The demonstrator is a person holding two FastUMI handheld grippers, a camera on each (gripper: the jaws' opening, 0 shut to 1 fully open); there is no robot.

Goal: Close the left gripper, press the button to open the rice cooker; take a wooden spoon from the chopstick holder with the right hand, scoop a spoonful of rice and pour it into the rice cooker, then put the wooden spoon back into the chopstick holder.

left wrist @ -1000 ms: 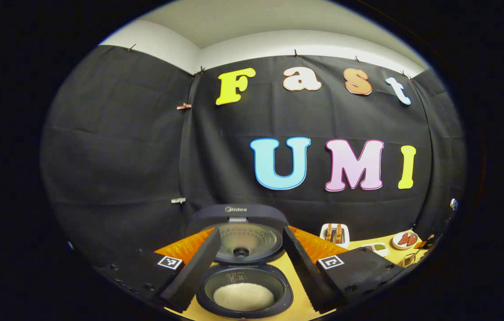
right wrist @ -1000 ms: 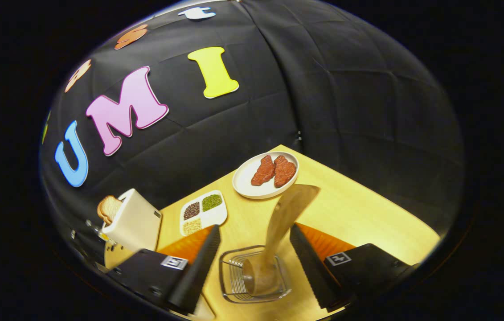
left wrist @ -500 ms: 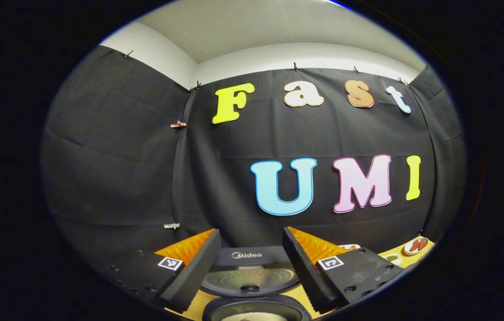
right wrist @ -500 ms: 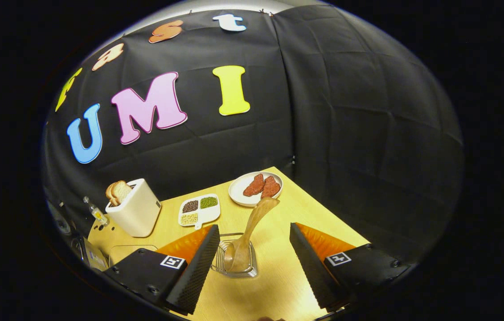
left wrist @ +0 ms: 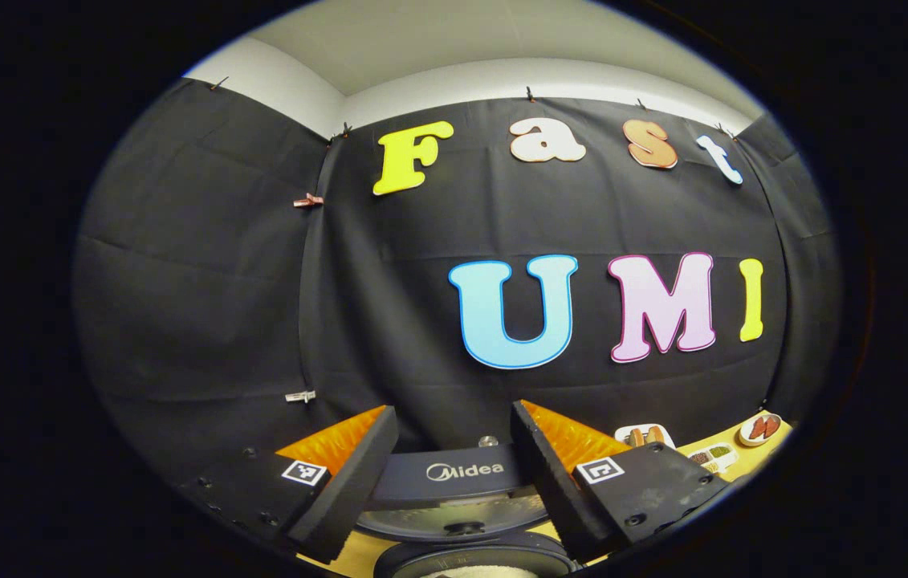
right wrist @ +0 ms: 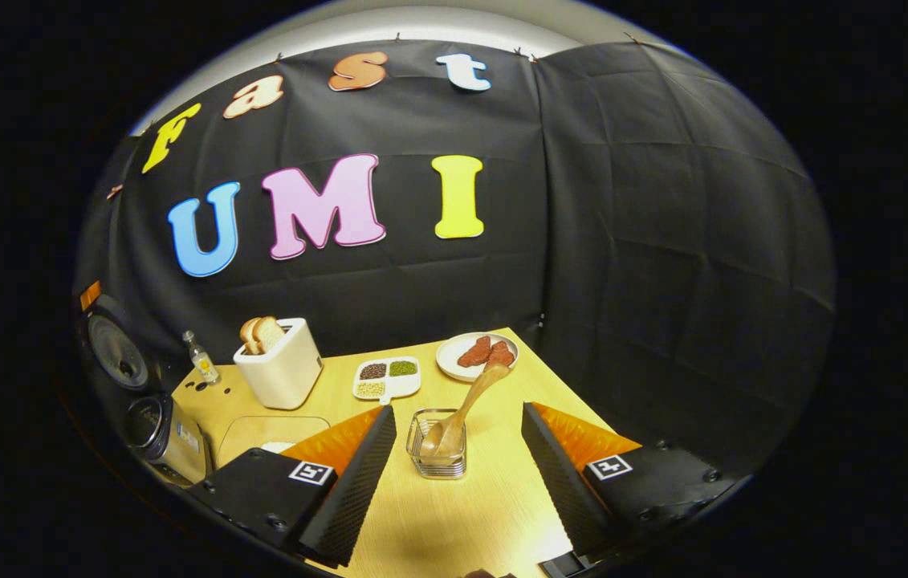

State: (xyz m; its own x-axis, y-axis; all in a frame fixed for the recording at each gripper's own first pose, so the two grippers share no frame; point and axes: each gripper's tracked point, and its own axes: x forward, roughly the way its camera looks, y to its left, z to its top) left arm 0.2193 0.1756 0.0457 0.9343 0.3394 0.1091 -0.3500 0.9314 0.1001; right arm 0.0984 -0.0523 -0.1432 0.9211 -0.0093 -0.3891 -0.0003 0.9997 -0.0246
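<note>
The black rice cooker stands with its lid up in the left gripper view, just beyond my left gripper, which is open and empty. A sliver of white rice shows in the pot at the bottom edge. In the right gripper view the wooden spoon leans in the clear chopstick holder, bowl down and handle up to the right. My right gripper is open and empty, with the holder a short way ahead between its fingers. The cooker also sits at the far left of the table.
On the wooden table stand a white toaster with bread, a small bottle, a white divided dish of grains and a plate of red meat. A clear tray lies near my left finger.
My right gripper has backed away from the chopstick holder, leaving the spoon standing in it. My left gripper has tilted up, so the open cooker has sunk to the bottom of its view.
</note>
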